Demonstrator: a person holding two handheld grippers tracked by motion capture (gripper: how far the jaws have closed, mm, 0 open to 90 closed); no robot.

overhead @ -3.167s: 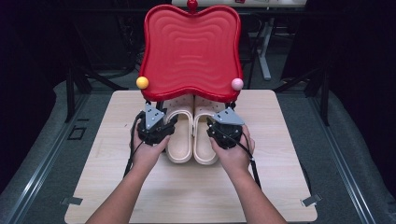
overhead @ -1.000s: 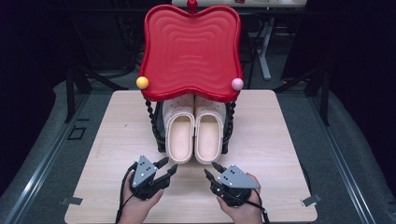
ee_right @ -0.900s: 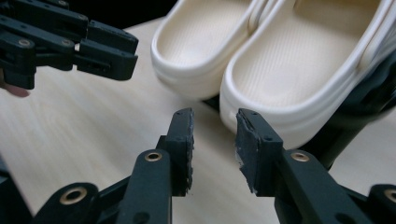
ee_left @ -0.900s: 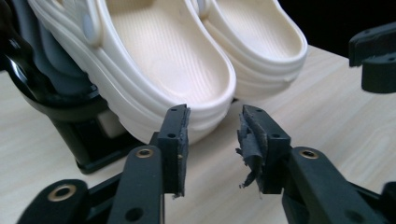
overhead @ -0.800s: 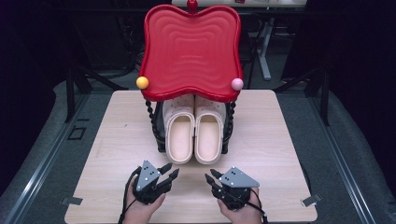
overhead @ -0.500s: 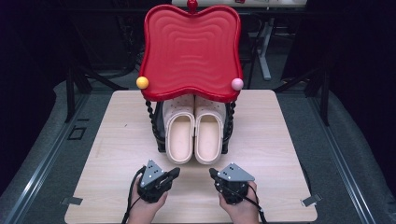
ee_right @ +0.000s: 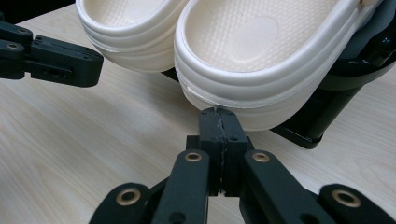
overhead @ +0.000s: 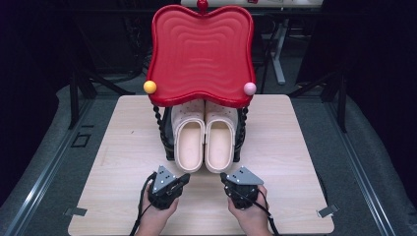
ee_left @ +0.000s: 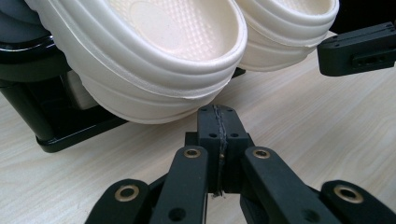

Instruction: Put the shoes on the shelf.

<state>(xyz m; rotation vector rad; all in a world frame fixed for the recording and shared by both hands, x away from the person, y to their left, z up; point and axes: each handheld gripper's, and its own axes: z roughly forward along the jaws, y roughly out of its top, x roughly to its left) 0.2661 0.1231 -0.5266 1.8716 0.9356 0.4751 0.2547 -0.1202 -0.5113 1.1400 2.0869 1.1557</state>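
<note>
Left fingers (ee_left: 218,122): pressed together on nothing, resting low over the bench (overhead: 123,147), tips aimed at the heel of the left clog (overhead: 189,142).
Right fingers (ee_right: 219,123): likewise together and empty, tips aimed at the heel of the right clog (overhead: 220,145).
Clogs: a cream pair side by side on the black rack (overhead: 167,142) under the red tray (overhead: 201,54), straight ahead of both sets of fingers, heels overhanging toward them.
Long axis: each clog runs away from the fingers, toe under the tray, heel nearest.
Gap: heels near but apart from the fingertips; neither is touched.
Nearer hand: about equal, each one lined up with its own clog.
Judgement: any grasp would first need the fingers parted, then a short advance straight ahead.
</note>
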